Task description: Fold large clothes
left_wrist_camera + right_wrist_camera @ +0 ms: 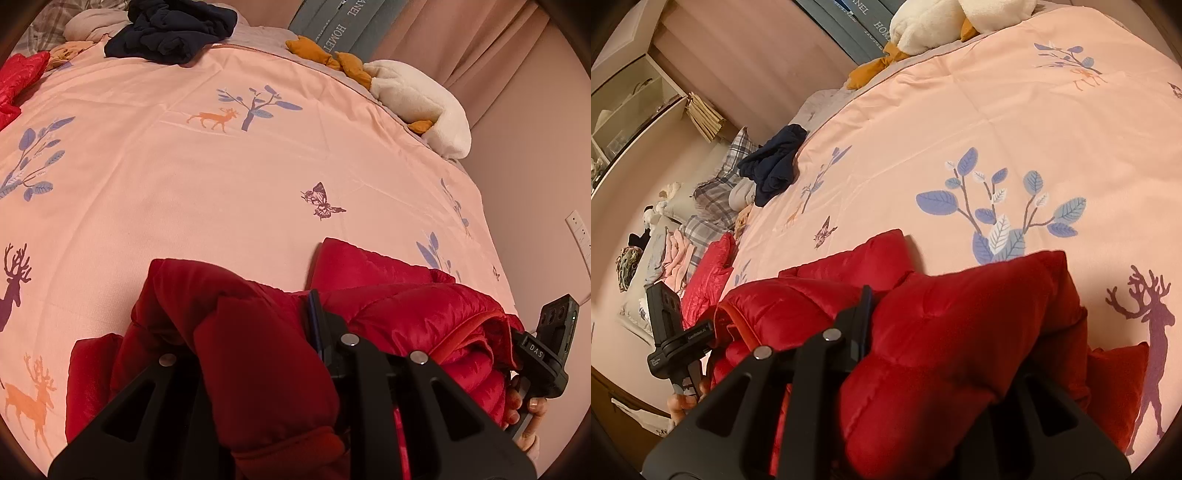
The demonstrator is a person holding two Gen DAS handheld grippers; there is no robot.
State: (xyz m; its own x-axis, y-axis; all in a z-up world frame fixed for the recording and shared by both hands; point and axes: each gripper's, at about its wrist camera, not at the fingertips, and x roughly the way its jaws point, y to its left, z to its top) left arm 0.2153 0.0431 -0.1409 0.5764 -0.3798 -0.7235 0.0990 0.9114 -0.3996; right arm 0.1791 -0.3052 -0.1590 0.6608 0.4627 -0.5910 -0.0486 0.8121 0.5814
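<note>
Left wrist view, left to right. A second red garment (16,79) lay at 10 o'clock on the bed's pink printed cover (192,177). A navy bundle (173,27) sat at 12 o'clock, and a white plush toy (417,99) with ochre feet lay at 2 o'clock beside the curtain. The red jacket (399,295) was bunched at the near edge of the bed, from 6 to 4 o'clock. The left gripper (255,332) had its jaws clenched on a thick fold of the jacket; padding covered the left finger almost entirely. At 4 o'clock the right gripper (546,343) was held in a hand, half hidden behind the jacket.

Right wrist view, left to right. The left gripper (676,332) appeared at 8 o'clock, against the jacket's orange-trimmed edge. The navy bundle (775,166) lay at 10 o'clock near plaid pillows (716,192). The right gripper (942,325) had its jaws grasping the jacket (942,325), whose fold bulged between the fingers and hid the right one. The toy (942,22) lay at 12 o'clock.
</note>
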